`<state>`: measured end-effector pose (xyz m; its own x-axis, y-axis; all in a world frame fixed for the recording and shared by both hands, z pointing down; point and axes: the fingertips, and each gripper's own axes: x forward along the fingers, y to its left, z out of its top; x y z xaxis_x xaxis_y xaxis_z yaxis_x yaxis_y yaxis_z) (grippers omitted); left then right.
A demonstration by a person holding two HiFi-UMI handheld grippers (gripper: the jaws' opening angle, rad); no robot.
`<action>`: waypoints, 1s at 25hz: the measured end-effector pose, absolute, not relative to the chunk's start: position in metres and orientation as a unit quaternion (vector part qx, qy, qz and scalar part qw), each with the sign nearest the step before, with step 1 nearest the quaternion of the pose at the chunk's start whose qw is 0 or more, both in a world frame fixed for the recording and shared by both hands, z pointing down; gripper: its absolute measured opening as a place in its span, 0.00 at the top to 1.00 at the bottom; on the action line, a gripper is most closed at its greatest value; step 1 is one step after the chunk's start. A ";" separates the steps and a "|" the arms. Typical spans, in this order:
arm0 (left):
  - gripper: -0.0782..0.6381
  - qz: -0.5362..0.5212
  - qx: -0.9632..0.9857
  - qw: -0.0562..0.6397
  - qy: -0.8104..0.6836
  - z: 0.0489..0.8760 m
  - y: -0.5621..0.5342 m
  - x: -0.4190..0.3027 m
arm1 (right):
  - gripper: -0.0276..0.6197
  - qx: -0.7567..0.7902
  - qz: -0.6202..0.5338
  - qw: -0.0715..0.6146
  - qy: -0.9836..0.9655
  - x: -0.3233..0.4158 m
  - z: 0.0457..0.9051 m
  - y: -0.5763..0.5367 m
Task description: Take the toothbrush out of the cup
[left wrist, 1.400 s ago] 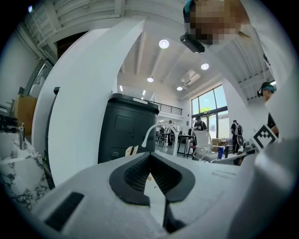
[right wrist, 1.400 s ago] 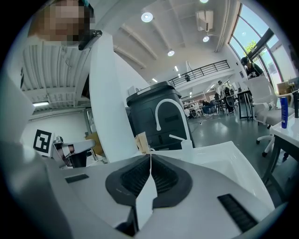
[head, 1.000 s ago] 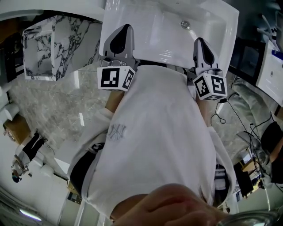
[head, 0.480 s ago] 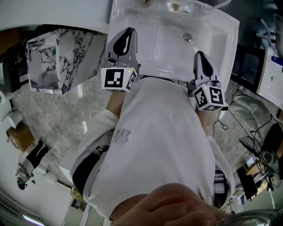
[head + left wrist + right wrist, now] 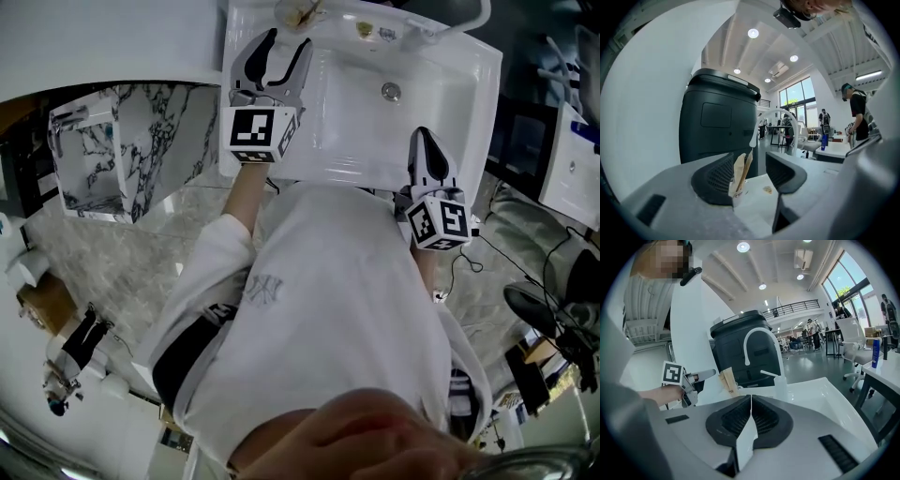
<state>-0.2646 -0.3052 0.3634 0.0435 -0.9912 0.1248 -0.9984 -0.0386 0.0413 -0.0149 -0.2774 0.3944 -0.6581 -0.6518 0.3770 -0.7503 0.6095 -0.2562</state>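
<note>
- Far left in the head view: grey-veined white marble block, well apart from the basin.
- Next, at the near left corner of the basin: left gripper with its square-marker cube, aimed at the back rim. Jaws well apart, just been opening, clamped on nothing.
- Seen through that gap in the left gripper view: small white cup with a tan, flat toothbrush standing in it, leaning slightly right. Pads clear of both; cup a little beyond the fingertips, on the back left rim.
- Behind the cup in the same view: tall dark grey plastic bin.
- Centre to right: glossy white rectangular ceramic sink, drain at mid-bowl, curved white faucet at the back right.
- Right of centre, over the sink's near edge: right gripper, also aimed at the back rim. Jaws pressed fully together, nothing between them.
- Below everything in the head view: white-sleeved arms and white shirt of the person holding both tools.
</note>
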 end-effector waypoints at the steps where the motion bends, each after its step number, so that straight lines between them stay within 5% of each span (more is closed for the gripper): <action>1: 0.58 0.035 0.720 0.063 -0.690 0.369 -0.312 -0.266 | 0.93 0.397 0.201 0.125 -0.887 -0.015 0.396 -0.279; 9: 0.48 0.063 0.709 0.097 -0.696 0.415 -0.355 -0.273 | 0.93 0.408 0.211 0.137 -0.878 -0.013 0.404 -0.289; 20: 0.48 0.071 0.691 0.100 -0.713 0.439 -0.382 -0.278 | 0.93 0.415 0.215 0.149 -0.872 -0.013 0.411 -0.290; 25: 0.60 0.076 0.681 0.083 -0.724 0.437 -0.389 -0.285 | 0.93 0.420 0.216 0.153 -0.868 -0.010 0.412 -0.290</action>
